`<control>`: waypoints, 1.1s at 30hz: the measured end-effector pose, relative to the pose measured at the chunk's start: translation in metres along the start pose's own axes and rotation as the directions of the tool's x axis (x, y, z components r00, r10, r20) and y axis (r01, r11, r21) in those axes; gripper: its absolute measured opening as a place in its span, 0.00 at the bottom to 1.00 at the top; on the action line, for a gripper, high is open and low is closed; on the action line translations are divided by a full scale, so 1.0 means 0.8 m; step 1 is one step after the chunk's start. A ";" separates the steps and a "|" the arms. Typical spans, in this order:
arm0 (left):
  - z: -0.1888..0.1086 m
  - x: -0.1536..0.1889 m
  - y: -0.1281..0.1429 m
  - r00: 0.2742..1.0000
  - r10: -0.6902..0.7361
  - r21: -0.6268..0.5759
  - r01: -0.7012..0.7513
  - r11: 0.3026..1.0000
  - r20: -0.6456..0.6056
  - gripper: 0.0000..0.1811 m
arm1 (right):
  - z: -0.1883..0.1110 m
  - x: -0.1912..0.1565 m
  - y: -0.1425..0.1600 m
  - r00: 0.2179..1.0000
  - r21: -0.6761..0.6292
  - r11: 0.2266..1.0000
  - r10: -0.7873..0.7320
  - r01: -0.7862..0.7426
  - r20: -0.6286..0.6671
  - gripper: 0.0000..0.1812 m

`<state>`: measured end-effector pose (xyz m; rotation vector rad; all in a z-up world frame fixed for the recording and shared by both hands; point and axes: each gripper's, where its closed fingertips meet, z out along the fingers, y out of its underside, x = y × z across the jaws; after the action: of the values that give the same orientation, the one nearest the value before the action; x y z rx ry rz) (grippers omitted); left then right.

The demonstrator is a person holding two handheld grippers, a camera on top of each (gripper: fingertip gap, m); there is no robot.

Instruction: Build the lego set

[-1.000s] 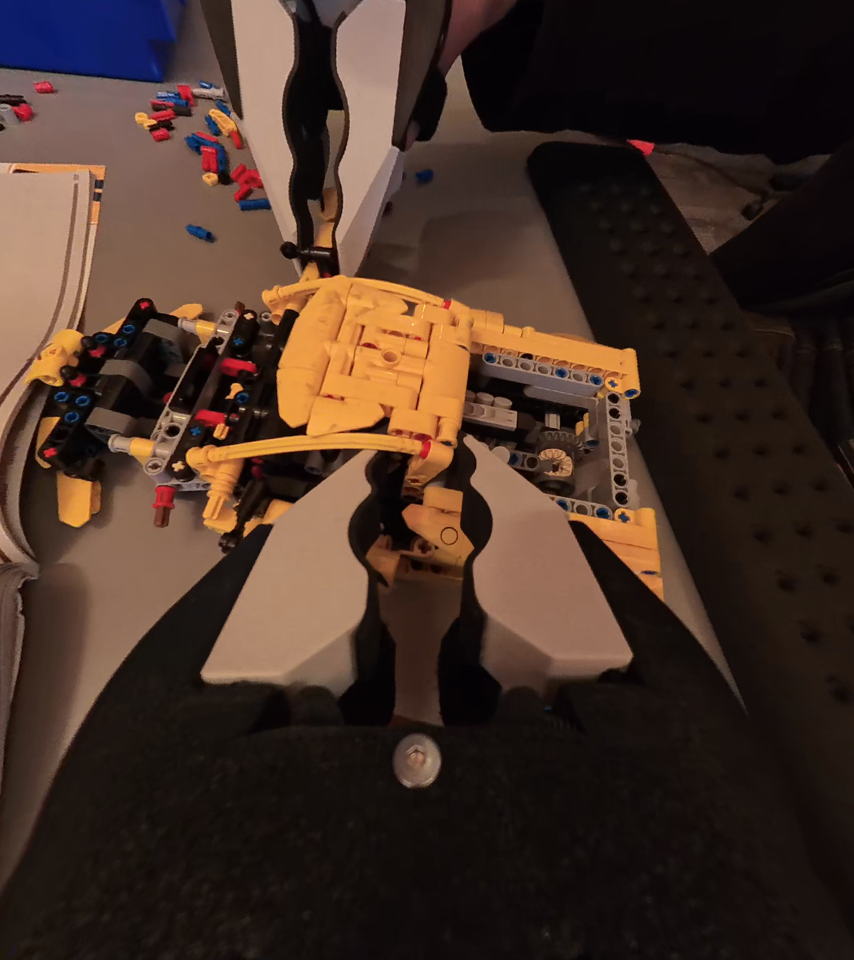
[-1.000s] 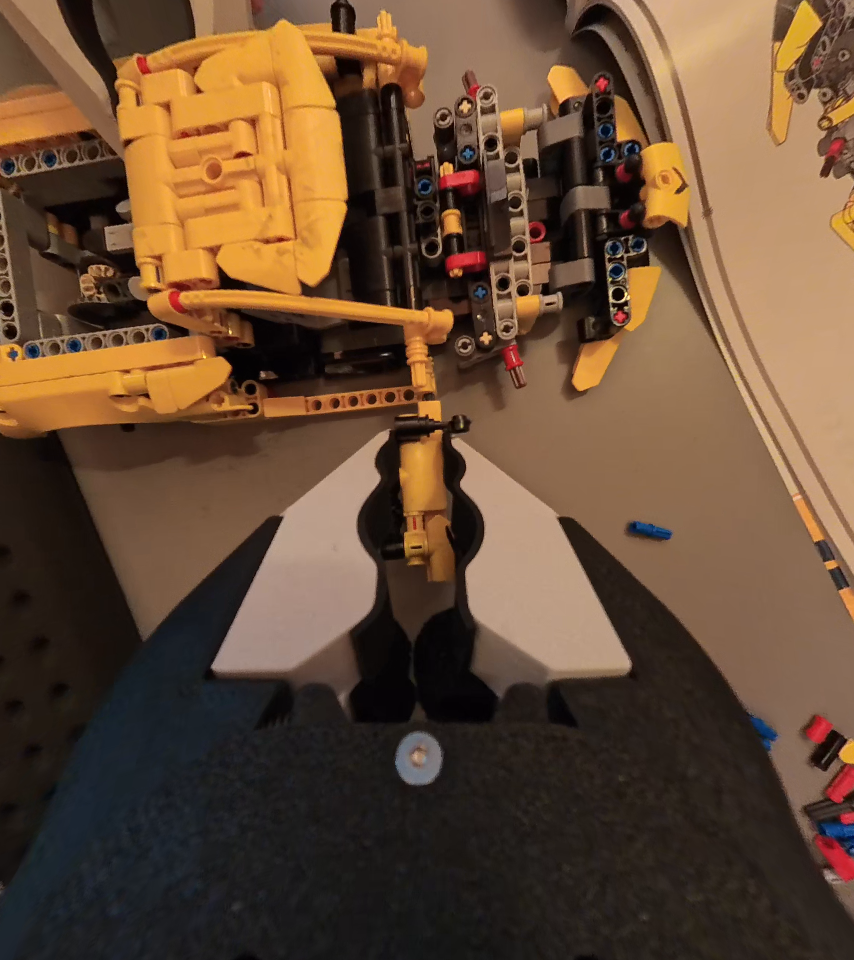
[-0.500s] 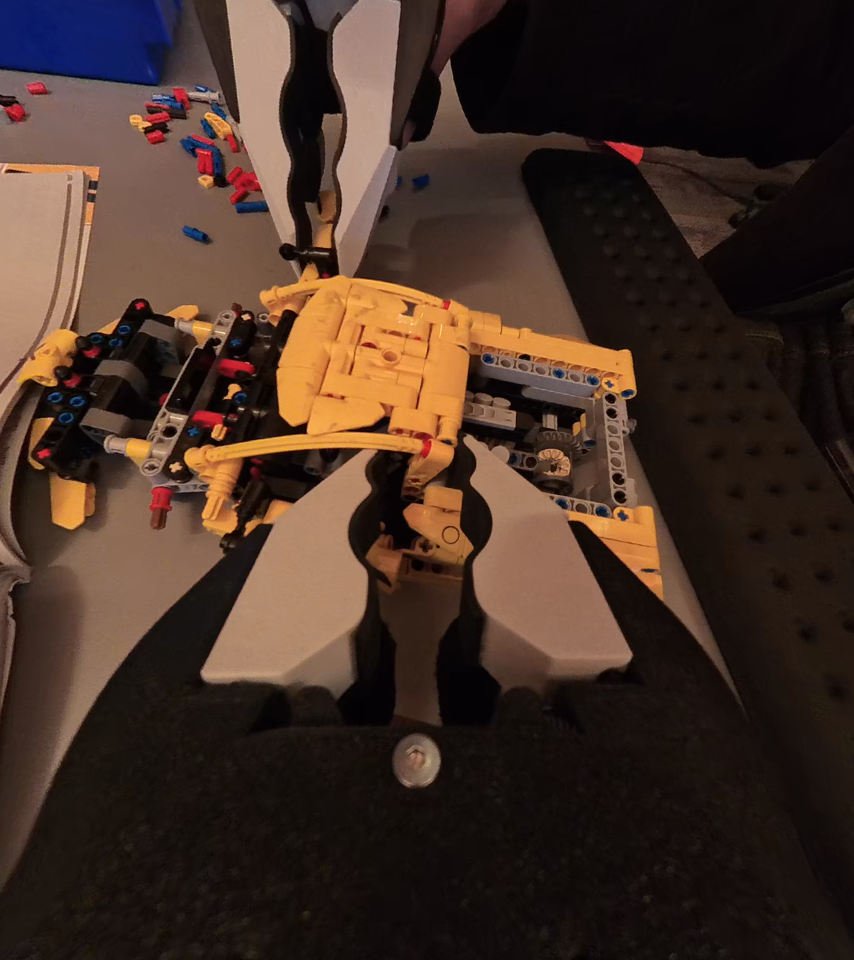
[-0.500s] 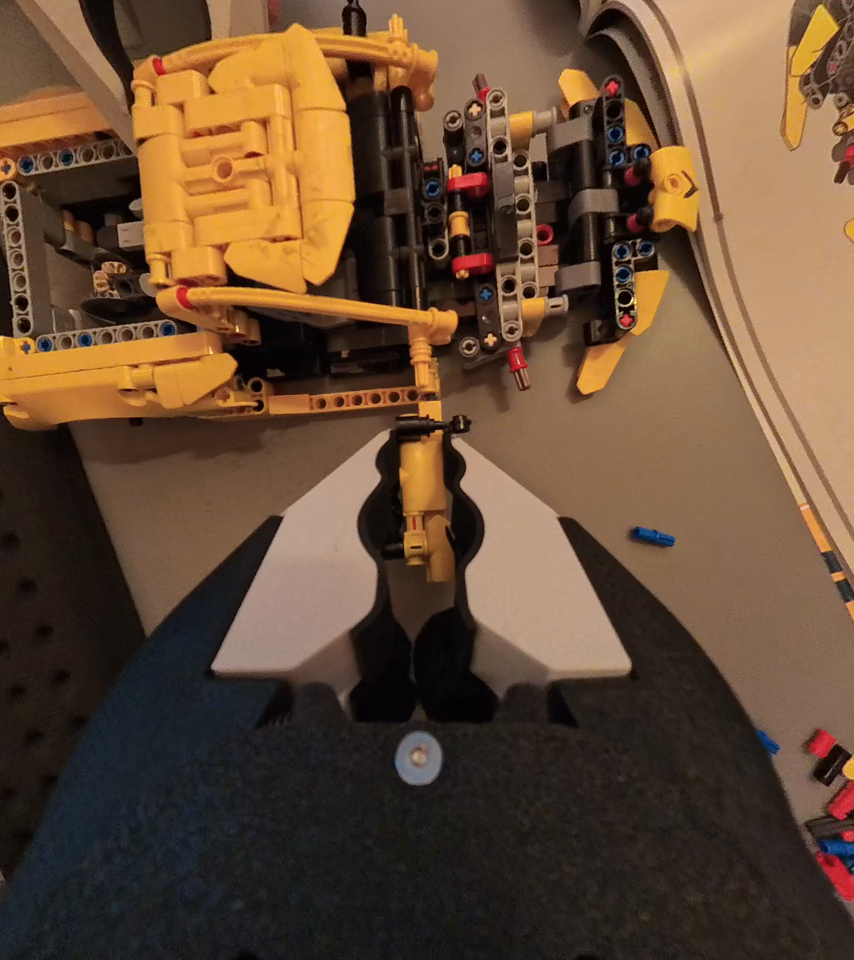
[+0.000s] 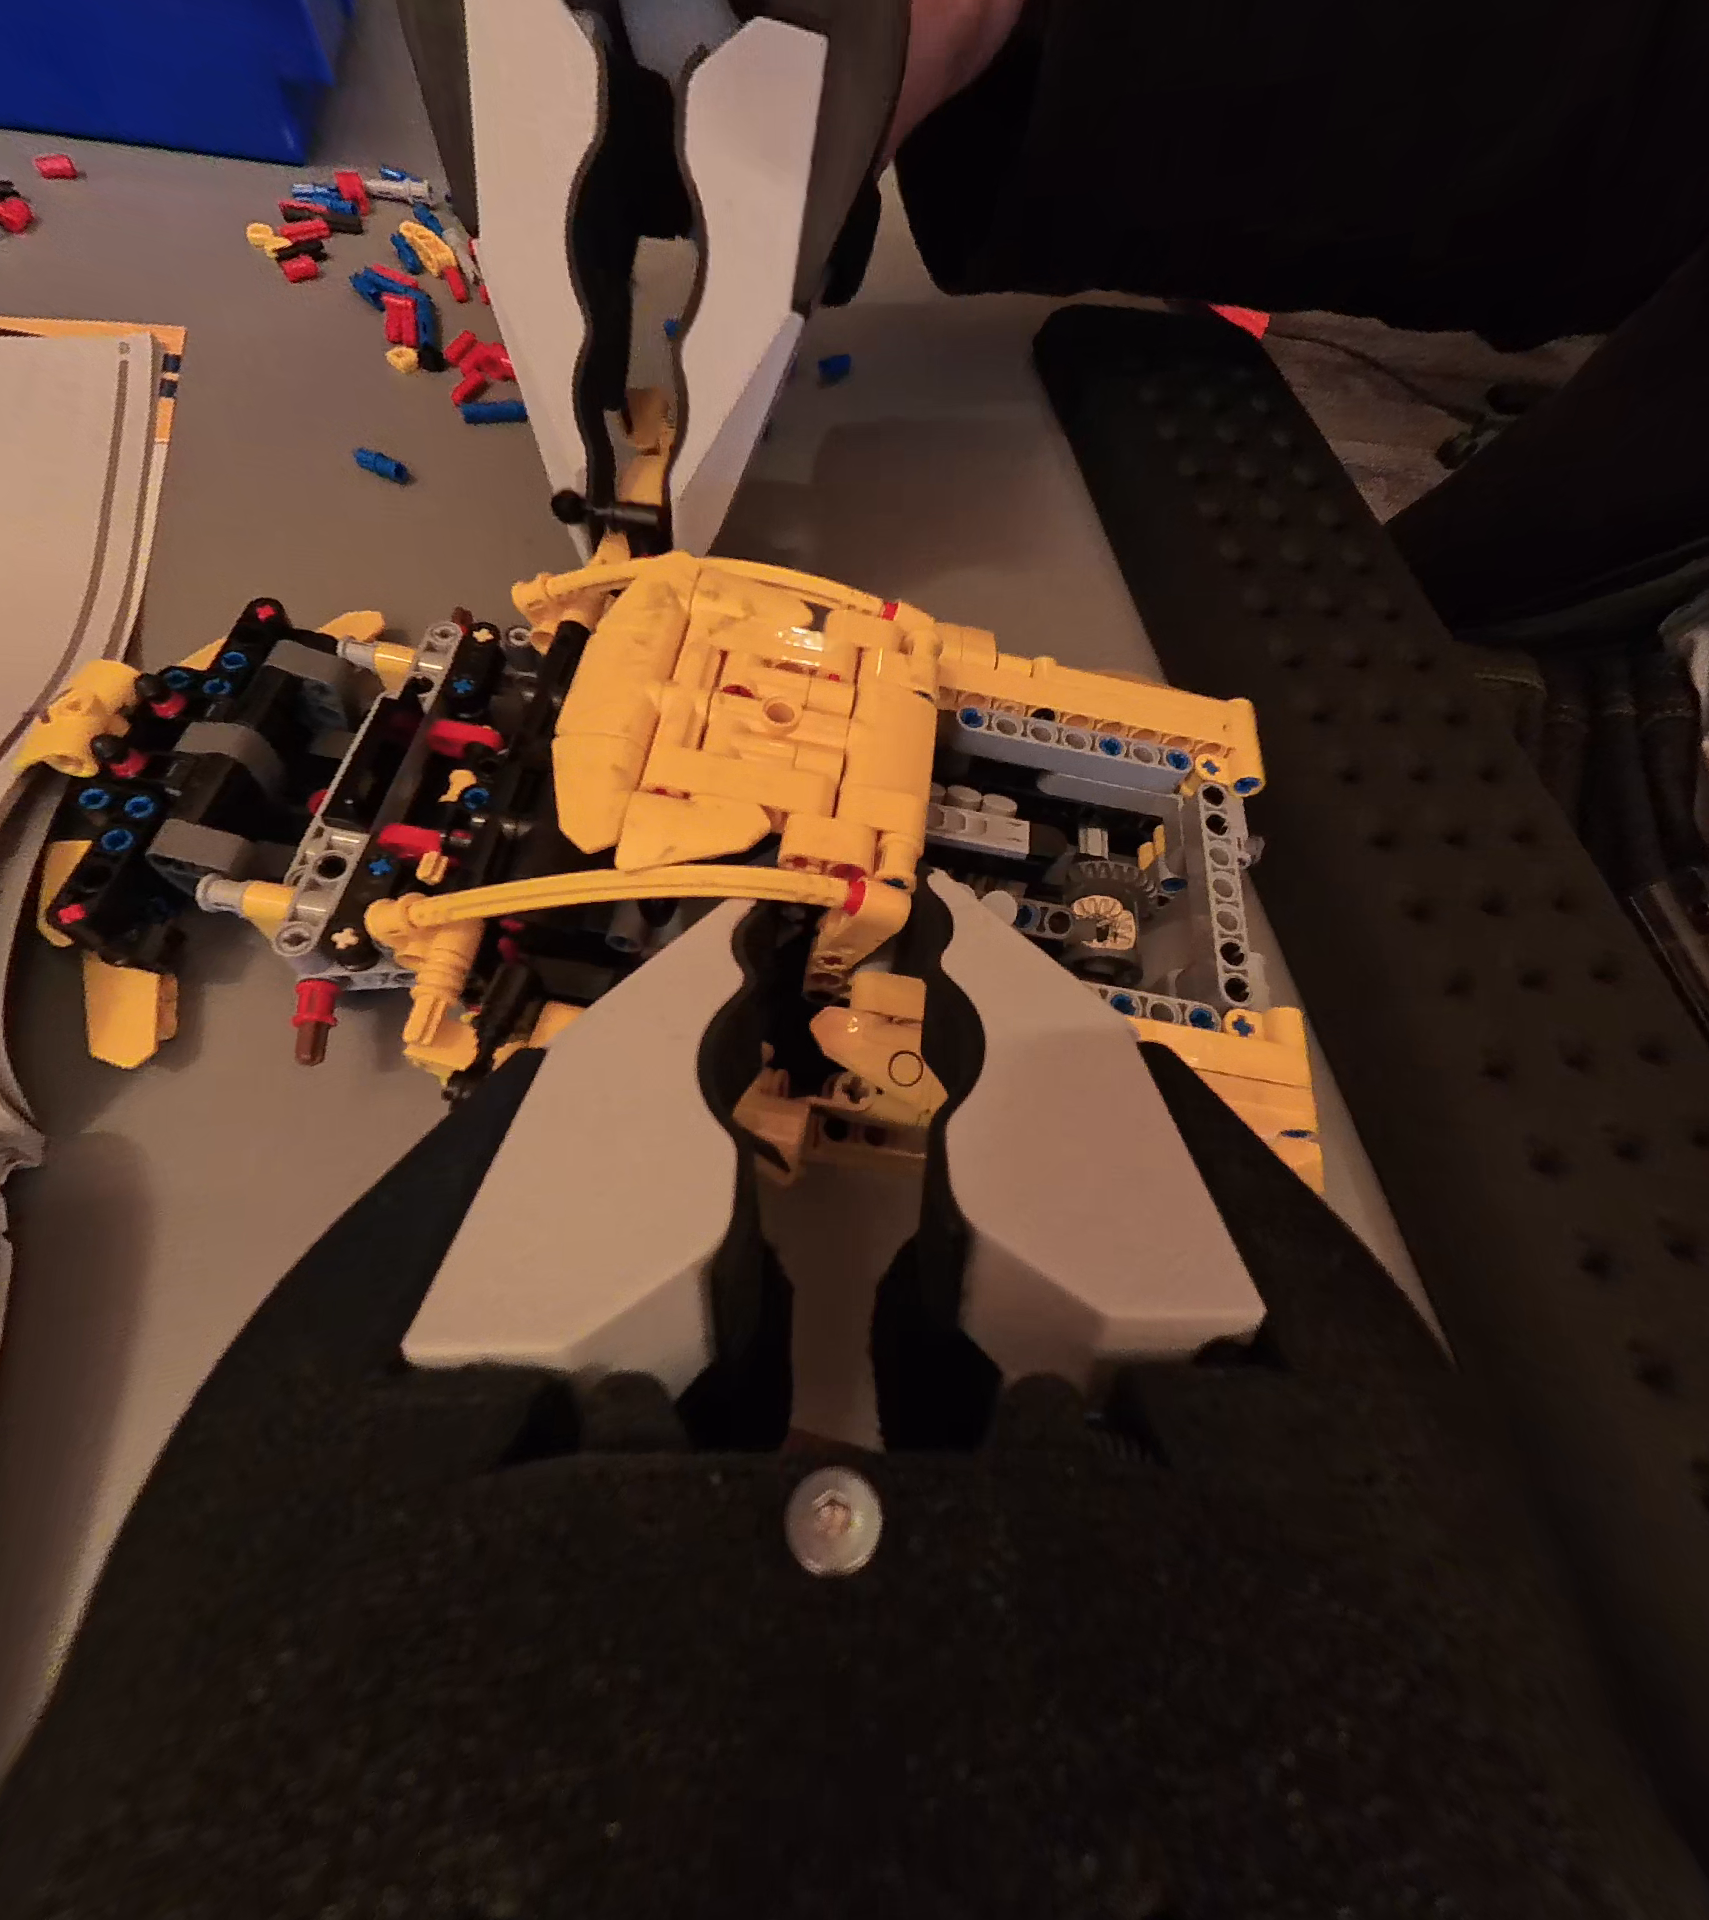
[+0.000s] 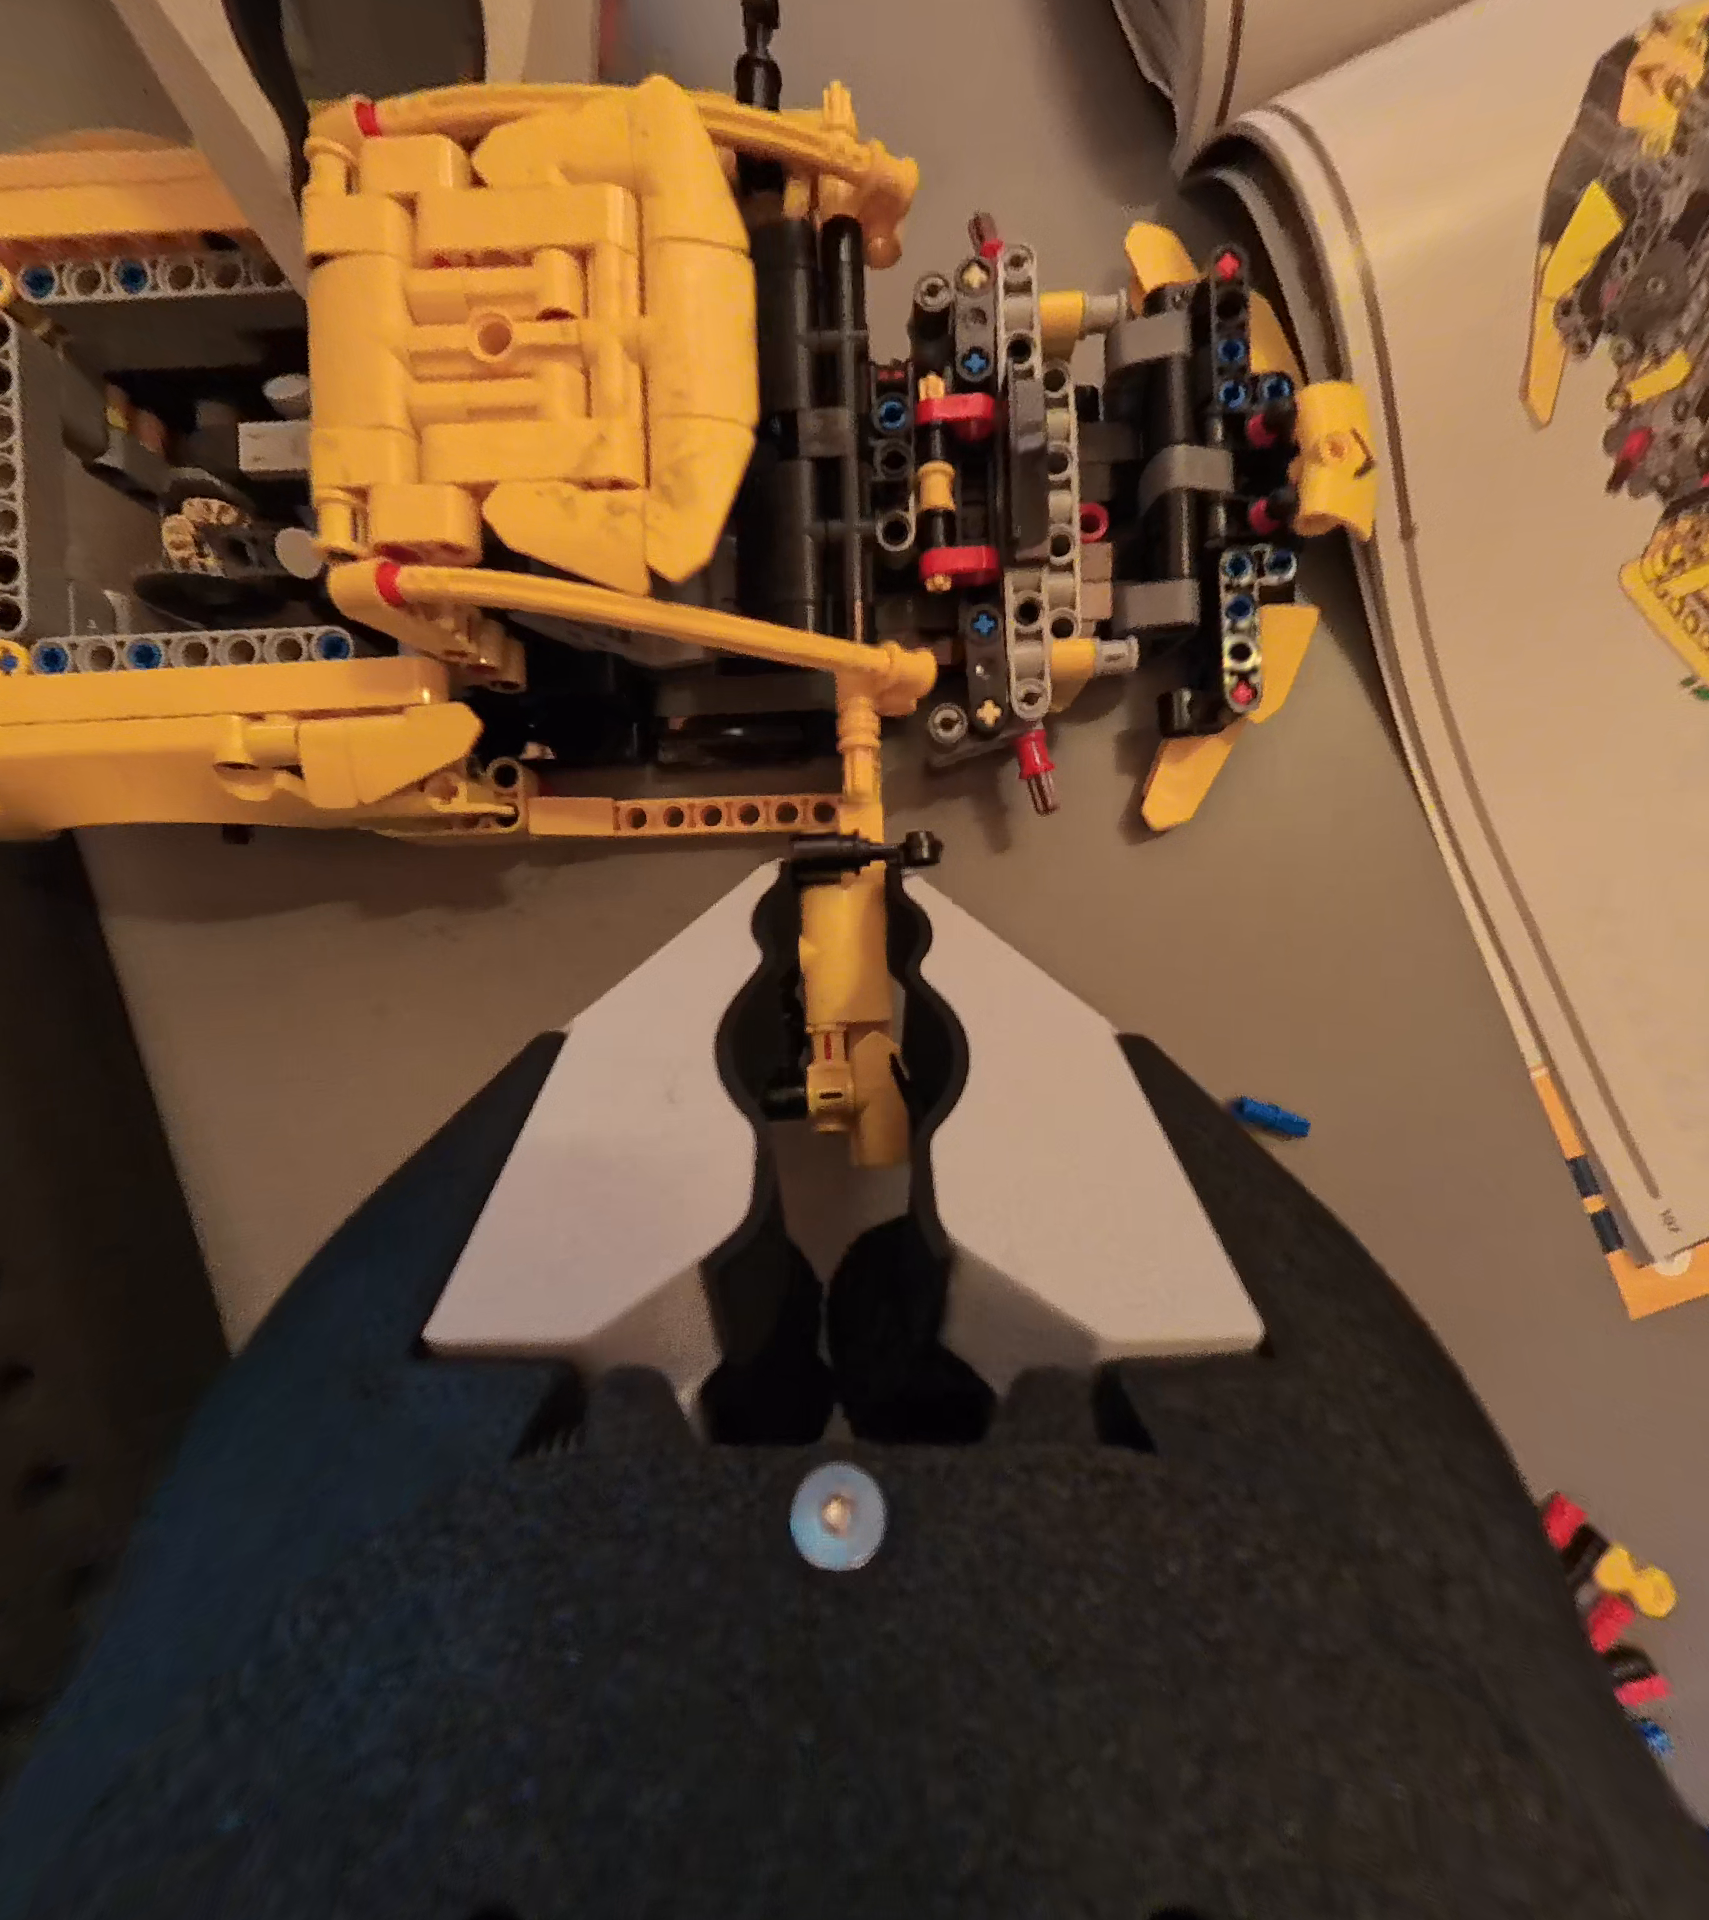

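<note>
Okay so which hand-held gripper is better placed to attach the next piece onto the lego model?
Probably the right hand-held gripper: it grips the small yellow subassembly right at the model's edge. The left hand-held gripper clamps the model.

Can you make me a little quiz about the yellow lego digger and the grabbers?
1. True or false: the right gripper is empty.
2. The instruction booklet is: A shut, B open, C missing?
3. What does the left gripper grip?

Key: 1 false, it pinches a small yellow piece by the lego model. 2 B. 3 The model's near edge.
</note>
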<state>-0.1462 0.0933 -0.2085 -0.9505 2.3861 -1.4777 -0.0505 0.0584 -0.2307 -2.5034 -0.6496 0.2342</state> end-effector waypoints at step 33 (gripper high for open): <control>-0.050 -0.046 0.013 0.975 -0.158 0.047 0.153 0.987 0.154 0.50 | -0.004 0.007 -0.008 0.993 0.278 0.954 0.100 -0.112 0.058 0.14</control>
<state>-0.1404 0.1481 -0.2039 -1.2219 2.2117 -1.4318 -0.0472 0.0648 -0.2247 -2.2656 -0.4630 0.3937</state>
